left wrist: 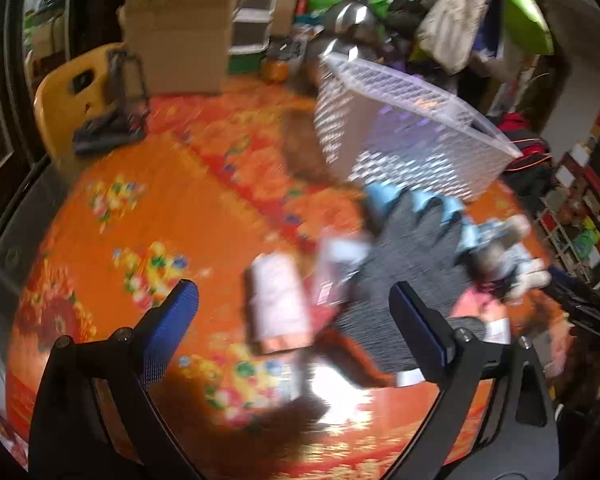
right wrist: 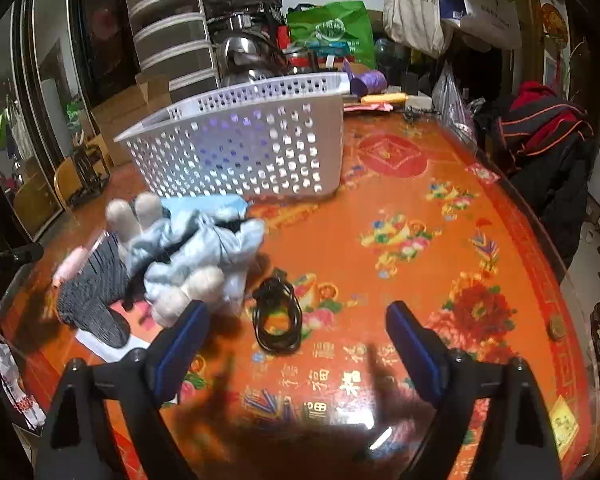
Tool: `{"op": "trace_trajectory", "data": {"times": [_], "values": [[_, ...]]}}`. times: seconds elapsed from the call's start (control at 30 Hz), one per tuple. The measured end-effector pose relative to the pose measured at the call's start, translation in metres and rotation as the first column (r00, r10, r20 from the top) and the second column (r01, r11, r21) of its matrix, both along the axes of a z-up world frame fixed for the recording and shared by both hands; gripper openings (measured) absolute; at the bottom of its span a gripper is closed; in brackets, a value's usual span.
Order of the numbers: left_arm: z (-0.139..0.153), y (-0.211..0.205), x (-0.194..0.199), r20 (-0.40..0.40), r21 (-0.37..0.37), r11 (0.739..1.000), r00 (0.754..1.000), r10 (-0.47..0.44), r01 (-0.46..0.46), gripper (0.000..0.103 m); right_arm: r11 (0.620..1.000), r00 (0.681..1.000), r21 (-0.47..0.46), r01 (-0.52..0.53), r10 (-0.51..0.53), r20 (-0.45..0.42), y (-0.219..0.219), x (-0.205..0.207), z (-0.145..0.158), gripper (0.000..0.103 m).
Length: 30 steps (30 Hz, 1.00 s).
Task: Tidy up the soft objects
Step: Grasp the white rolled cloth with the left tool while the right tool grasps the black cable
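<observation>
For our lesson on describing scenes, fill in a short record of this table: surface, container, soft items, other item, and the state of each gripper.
surface: round table with orange-red floral cloth
container: white perforated plastic basket, tilted, at the far side of the table
soft items: pale blue and white plush toy; dark grey knitted piece beside it; pink rolled cloth
other item: coiled black cable, right of the plush toy
left gripper: open, holding nothing
right gripper: open, holding nothing
</observation>
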State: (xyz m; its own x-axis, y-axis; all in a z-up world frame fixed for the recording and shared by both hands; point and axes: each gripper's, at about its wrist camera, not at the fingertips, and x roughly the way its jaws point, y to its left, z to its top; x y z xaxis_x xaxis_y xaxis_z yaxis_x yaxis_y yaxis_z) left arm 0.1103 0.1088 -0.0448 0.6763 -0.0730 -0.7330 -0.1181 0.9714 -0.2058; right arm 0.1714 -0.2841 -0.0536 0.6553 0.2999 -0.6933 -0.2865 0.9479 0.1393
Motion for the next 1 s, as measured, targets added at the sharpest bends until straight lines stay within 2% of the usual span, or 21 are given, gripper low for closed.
{"op": "trace_trajectory", "data": {"times": [0.17, 0.27, 0.4, 0.43, 0.53, 0.63, 0.73, 0.77, 0.8, 0.87, 0.9, 0.93, 1.0], "values": [[-0.025, 0.005, 0.005, -0.052, 0.000, 1.000, 0.999, 0.005, -0.005, 0.095, 0.999, 0.999, -0.023, -0.029, 0.028, -0.041, 0.007, 0.007, -0.014, 0.062], [-0.031, 0.001, 0.011, -0.058, 0.028, 1.000, 0.998, 0.004, -0.002, 0.095, 0.999, 0.998, -0.032, -0.036, 0.034, -0.058, 0.012, 0.012, -0.021, 0.057], [-0.038, -0.002, 0.022, -0.067, 0.034, 0.999, 0.998, 0.000, 0.003, 0.095, 0.999, 0.996, -0.032, -0.041, 0.038, -0.080, 0.015, 0.017, -0.029, 0.044], [-0.039, -0.003, 0.022, -0.069, 0.034, 0.999, 0.998, -0.002, 0.005, 0.094, 0.999, 0.996, -0.032, -0.043, 0.040, -0.080, 0.016, 0.017, -0.030, 0.043], [-0.042, -0.002, 0.026, -0.068, 0.042, 0.999, 0.998, 0.005, -0.002, 0.086, 0.998, 0.996, -0.036, -0.049, 0.047, -0.071, 0.018, 0.017, -0.030, 0.038], [-0.048, 0.000, 0.028, -0.078, 0.047, 0.999, 0.997, 0.018, -0.015, 0.074, 0.999, 0.996, -0.010, -0.048, 0.047, -0.076, 0.015, 0.017, -0.030, 0.029], [-0.051, -0.005, 0.029, -0.067, 0.104, 0.994, 0.997, 0.027, -0.020, 0.069, 1.000, 0.996, 0.016, -0.023, 0.024, -0.082, 0.008, 0.019, -0.030, 0.028], [-0.052, -0.008, 0.030, -0.063, 0.114, 0.993, 0.998, 0.014, -0.007, 0.063, 1.000, 0.996, 0.016, -0.021, 0.022, -0.081, 0.008, 0.019, -0.030, 0.028], [-0.052, -0.009, 0.030, -0.060, 0.119, 0.993, 0.998, 0.004, 0.003, 0.059, 1.000, 0.997, 0.011, -0.021, 0.022, -0.073, 0.008, 0.018, -0.029, 0.018], [-0.052, -0.012, 0.030, -0.051, 0.125, 0.992, 0.999, -0.016, 0.022, 0.041, 1.000, 0.998, -0.003, -0.014, 0.014, -0.059, 0.010, 0.016, -0.027, 0.014], [-0.052, -0.013, 0.029, -0.044, 0.123, 0.992, 0.999, -0.025, 0.031, 0.035, 1.000, 0.999, -0.003, -0.009, 0.009, -0.046, 0.010, 0.015, -0.026, 0.012], [-0.052, -0.012, 0.029, -0.041, 0.120, 0.992, 0.999, -0.027, 0.032, 0.031, 1.000, 0.999, 0.004, -0.006, 0.006, -0.036, 0.009, 0.014, -0.024, 0.011], [-0.052, -0.011, 0.028, -0.038, 0.105, 0.994, 0.999, -0.026, 0.030, 0.031, 1.000, 1.000, 0.020, -0.003, 0.004, -0.022, 0.006, 0.012, -0.022, 0.010]]}}
